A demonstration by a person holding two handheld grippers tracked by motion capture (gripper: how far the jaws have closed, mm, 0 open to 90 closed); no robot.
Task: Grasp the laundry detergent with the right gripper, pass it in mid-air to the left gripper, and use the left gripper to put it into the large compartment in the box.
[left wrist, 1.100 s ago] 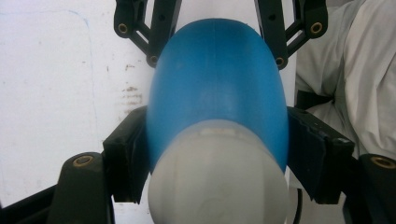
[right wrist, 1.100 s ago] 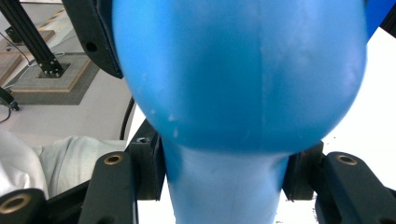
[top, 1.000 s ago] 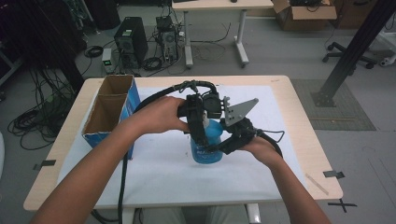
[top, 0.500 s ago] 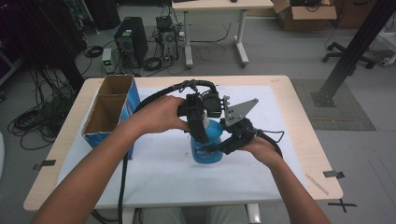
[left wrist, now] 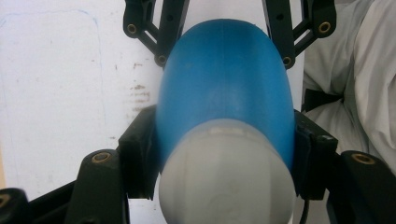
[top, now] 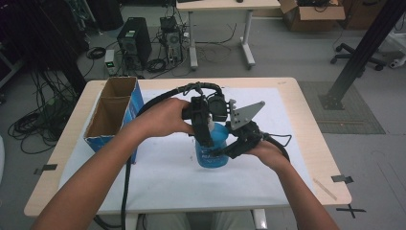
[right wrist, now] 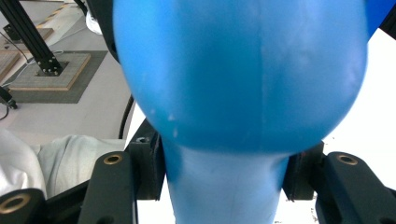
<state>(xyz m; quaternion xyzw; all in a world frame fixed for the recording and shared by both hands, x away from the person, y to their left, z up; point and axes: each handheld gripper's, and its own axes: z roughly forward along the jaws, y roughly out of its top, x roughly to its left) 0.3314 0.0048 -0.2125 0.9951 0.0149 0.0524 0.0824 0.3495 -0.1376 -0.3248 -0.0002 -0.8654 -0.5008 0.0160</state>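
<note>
A blue bottle (top: 210, 151) stands upright on the white sheet (top: 167, 177) near the middle of the table (top: 306, 129), and both grippers are clamped on it. The left gripper (top: 205, 139) comes down from above — its jaws have just been closing and now press on either side of the bottle's upper part, where the blue meets the pale cap (left wrist: 227, 182). The right gripper (top: 230, 149) reaches in from the right side and grips the bottle lower down, its pads tight against the narrow part of the blue body in the right gripper view. An open cardboard box (top: 114, 112) sits at the table's left edge, well apart from the bottle, with bare sheet between them. Open sheet also lies ahead and to the right — the near edge seems clear too, though the forearms hide part of it.
</note>
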